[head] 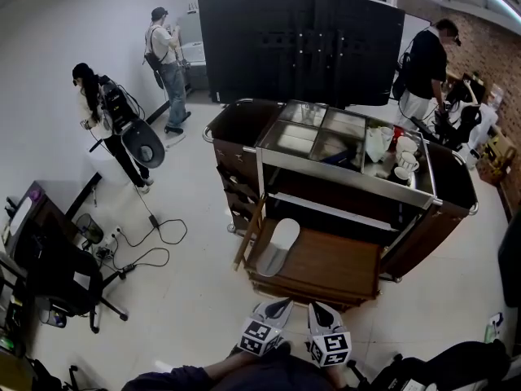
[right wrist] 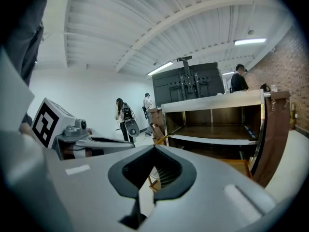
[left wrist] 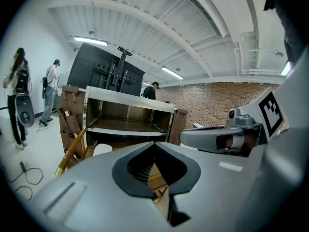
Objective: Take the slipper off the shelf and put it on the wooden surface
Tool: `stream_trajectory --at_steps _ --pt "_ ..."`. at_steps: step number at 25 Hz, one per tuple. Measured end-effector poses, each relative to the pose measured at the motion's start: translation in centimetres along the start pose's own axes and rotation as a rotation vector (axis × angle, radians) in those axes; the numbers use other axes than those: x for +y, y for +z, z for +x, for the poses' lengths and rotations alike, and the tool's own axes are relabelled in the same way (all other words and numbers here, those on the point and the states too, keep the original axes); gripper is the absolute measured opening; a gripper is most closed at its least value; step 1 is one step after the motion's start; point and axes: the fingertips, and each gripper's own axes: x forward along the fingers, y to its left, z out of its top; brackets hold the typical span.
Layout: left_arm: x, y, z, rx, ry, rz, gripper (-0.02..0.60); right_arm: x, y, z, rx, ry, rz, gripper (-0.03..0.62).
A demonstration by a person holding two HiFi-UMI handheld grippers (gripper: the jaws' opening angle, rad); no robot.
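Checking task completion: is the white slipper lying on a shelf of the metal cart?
No, the white slipper lies on the low brown wooden platform at the foot of the metal cart.

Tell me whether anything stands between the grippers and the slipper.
Nothing visible: the white slipper lies on the wooden surface, with only floor between it and the left gripper and right gripper.

free: floor (head: 203, 300) at lower centre; right part of wooden surface (head: 334, 267) bare | blocked: slipper (head: 278, 244) on its left part; shelf (head: 334, 206) close above; cart panels (head: 423, 230) flanking | lower left: chair (head: 57, 279), cables (head: 151, 239)
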Motion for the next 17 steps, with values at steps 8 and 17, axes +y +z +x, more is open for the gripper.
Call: stream_trajectory --at_steps 8,17 --pt "0.2 0.0 0.5 -0.009 0.004 0.006 0.018 -0.4 -0.1 0.0 0.002 0.002 -0.006 -0.003" --pt "0.0 -0.2 0.8 0.0 -0.003 0.0 0.017 -1.1 -0.1 -0.2 0.0 -0.011 -0.006 -0.003"
